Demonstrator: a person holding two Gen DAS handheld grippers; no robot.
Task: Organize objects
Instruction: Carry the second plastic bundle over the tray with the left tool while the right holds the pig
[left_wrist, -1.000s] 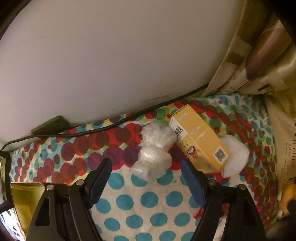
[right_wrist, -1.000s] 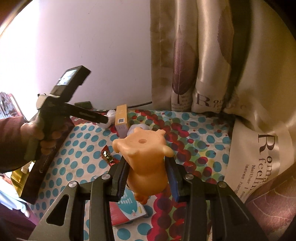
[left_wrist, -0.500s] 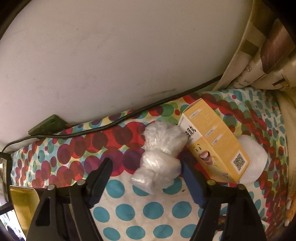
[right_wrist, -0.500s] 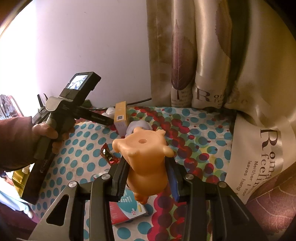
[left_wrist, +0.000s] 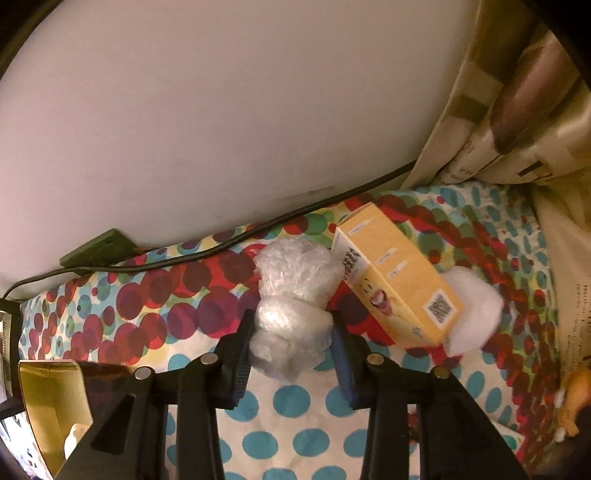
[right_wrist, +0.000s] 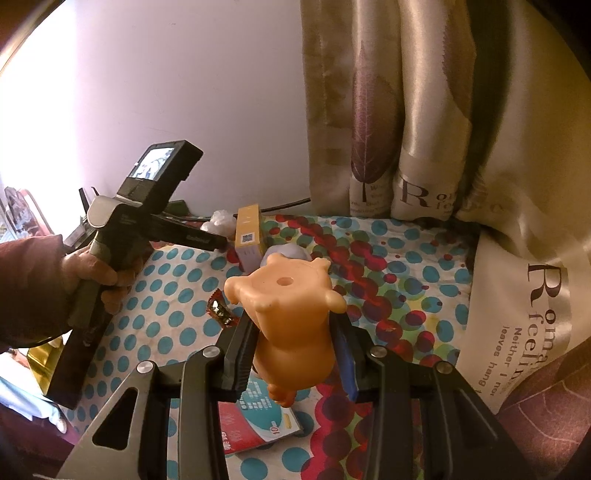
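A crumpled clear plastic bundle (left_wrist: 291, 280) lies on the dotted cloth (left_wrist: 288, 406), against a yellow carton (left_wrist: 399, 280). My left gripper (left_wrist: 291, 325) is closing, and both pads touch the bundle's near lobe. In the right wrist view the left gripper (right_wrist: 218, 242) points down at the bundle (right_wrist: 221, 221) beside the carton (right_wrist: 249, 236), with a hand on its handle. An orange toy animal (right_wrist: 288, 288) is held above the cloth, my right gripper (right_wrist: 291, 319) shut on its body.
A white wad (left_wrist: 476, 317) lies behind the carton. A black cable (left_wrist: 258, 232) and a dark adapter (left_wrist: 99, 251) run along the wall. A gold box (left_wrist: 51, 398) stands at the left. A candy wrapper (right_wrist: 219, 314) and a red-teal packet (right_wrist: 258, 417) lie nearby. Curtains (right_wrist: 406, 110) hang right.
The left gripper's jaws have come together from wide apart onto the plastic bundle, and it has moved slightly closer. The right gripper holds the toy in the same place.
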